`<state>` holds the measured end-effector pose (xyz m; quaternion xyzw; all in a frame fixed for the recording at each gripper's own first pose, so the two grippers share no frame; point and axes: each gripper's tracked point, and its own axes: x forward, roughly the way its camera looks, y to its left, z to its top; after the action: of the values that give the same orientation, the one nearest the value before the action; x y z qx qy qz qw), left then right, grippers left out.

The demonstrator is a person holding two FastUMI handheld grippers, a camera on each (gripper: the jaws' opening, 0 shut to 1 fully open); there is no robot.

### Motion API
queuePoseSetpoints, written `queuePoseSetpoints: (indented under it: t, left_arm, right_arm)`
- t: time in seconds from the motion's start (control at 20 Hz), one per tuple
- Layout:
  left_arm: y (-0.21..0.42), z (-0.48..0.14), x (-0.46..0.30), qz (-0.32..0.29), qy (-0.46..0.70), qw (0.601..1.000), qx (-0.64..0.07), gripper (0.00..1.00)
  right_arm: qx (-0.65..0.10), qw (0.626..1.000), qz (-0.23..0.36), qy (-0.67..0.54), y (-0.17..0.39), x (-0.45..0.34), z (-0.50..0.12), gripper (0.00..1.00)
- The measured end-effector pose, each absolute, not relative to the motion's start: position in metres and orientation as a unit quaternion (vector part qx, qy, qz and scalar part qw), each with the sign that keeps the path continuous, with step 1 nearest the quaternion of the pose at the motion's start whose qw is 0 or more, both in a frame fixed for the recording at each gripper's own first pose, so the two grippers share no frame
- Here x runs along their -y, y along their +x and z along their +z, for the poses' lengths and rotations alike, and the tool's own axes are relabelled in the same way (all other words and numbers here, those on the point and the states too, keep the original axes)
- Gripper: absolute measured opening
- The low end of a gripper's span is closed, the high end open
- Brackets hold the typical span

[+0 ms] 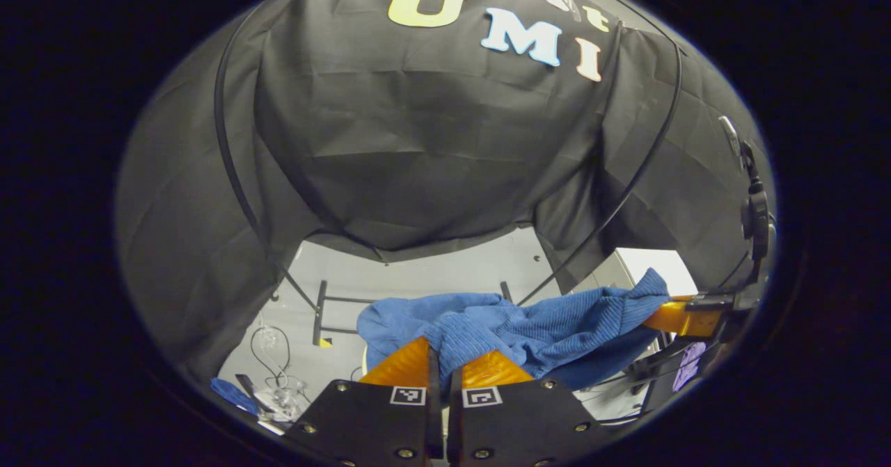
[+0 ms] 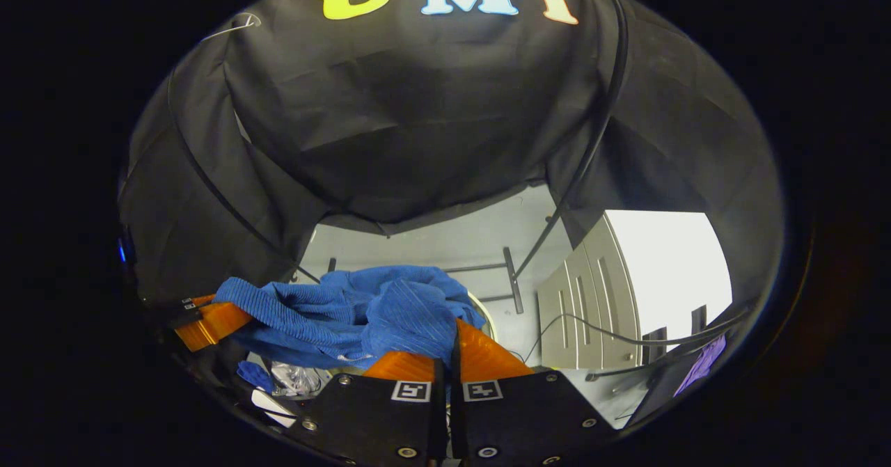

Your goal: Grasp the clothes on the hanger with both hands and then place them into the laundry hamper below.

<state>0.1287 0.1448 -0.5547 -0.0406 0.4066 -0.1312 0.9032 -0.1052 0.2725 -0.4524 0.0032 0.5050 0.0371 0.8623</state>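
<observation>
A blue ribbed garment point(image 1: 529, 328) hangs stretched between both grippers, low in the booth. In the left gripper view my left gripper point(image 1: 445, 357) has its orange fingers shut on one bunched end, and the right gripper point(image 1: 681, 317) pinches the far corner at the right edge. In the right gripper view my right gripper point(image 2: 445, 352) is shut on a fold of the garment point(image 2: 348, 310), while the left gripper point(image 2: 212, 324) holds the other end at the left. A pale curved rim point(image 2: 489, 321), probably the hamper, peeks out just beneath the cloth; the rest of it is hidden.
A black metal rack foot point(image 1: 320, 310) stands on the grey floor behind the garment, also seen as a black bar point(image 2: 511, 275). A white cabinet point(image 2: 592, 293) is at the right. Black cables point(image 1: 626, 188) run down the wall. Clear plastic and a blue item point(image 1: 233, 394) lie at lower left.
</observation>
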Motion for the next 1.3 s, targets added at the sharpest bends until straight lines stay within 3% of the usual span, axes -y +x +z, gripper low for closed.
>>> queuePoseSetpoints:
  t: [0.5,0.55,0.6,0.75,0.8,0.85,1.05,1.1,1.15,1.3]
  left_arm:
    - [0.113,-0.561,-0.137,-0.153,-0.043,0.893,-0.421,0.03]
    - [0.11,-0.558,-0.135,-0.159,-0.043,0.894,-0.417,0.19]
    - [0.1,-0.551,-0.139,-0.161,-0.038,0.895,-0.415,0.34]
    - [0.083,-0.535,-0.152,-0.161,-0.029,0.9,-0.405,0.81]
    - [0.08,-0.53,-0.156,-0.159,-0.024,0.902,-0.402,0.86]
    - [0.079,-0.524,-0.16,-0.155,-0.018,0.905,-0.395,0.86]
    - [0.082,-0.468,-0.166,-0.163,0.005,0.928,-0.336,0.86]
    - [0.087,-0.45,-0.165,-0.164,0.008,0.933,-0.319,0.81]
    - [0.092,-0.428,-0.163,-0.164,0.008,0.94,-0.3,0.86]
    - [0.104,-0.355,-0.153,-0.163,0.007,0.956,-0.242,0.86]
  right_arm:
    - [-0.525,0.849,0.051,0.016,-0.123,-0.278,-0.446,0.08]
    - [-0.525,0.849,0.058,0.019,-0.126,-0.282,-0.444,0.13]
    - [-0.527,0.847,0.068,0.022,-0.13,-0.285,-0.44,0.2]
    - [-0.52,0.851,0.075,0.02,-0.134,-0.28,-0.428,0.74]
    - [-0.517,0.853,0.07,0.016,-0.134,-0.274,-0.422,0.92]
    - [-0.512,0.857,0.064,0.016,-0.134,-0.267,-0.416,0.96]
    - [-0.464,0.885,0.039,0.028,-0.118,-0.239,-0.371,0.95]
    - [-0.448,0.893,0.029,0.031,-0.113,-0.232,-0.359,0.96]
    - [-0.43,0.902,0.019,0.035,-0.107,-0.224,-0.346,0.95]
    - [-0.366,0.929,-0.004,0.043,-0.084,-0.205,-0.302,0.95]
